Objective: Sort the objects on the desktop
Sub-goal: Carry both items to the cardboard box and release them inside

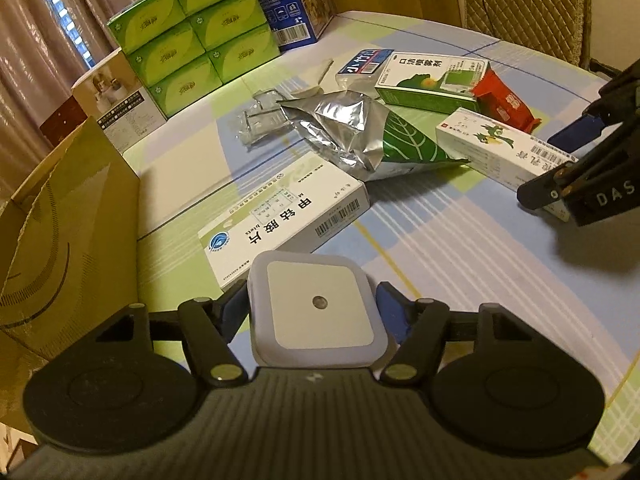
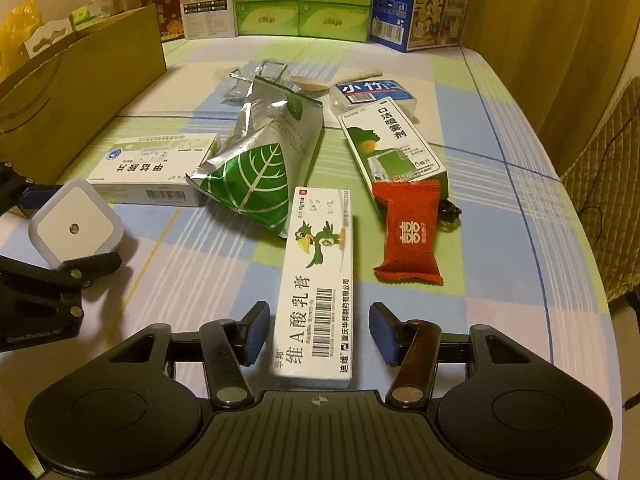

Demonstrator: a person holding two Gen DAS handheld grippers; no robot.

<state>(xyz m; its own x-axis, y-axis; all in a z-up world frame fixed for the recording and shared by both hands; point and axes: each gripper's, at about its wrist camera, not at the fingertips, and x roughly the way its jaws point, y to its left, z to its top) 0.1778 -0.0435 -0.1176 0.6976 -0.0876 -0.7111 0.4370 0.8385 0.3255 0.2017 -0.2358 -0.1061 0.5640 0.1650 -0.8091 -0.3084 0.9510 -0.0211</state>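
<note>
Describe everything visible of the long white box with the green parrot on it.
The long white parrot box is a slim carton, seemingly cardboard, with a green cartoon parrot, black Chinese lettering and a barcode. It lies flat and closed on the checked tablecloth, its near end between the blue pads of the right hand-held gripper, gaps showing on both sides. Its far end sits at the foil leaf bag.

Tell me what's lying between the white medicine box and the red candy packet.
The silver-green foil bag and the long parrot ointment box lie between them, clearest in the right wrist view.
</note>
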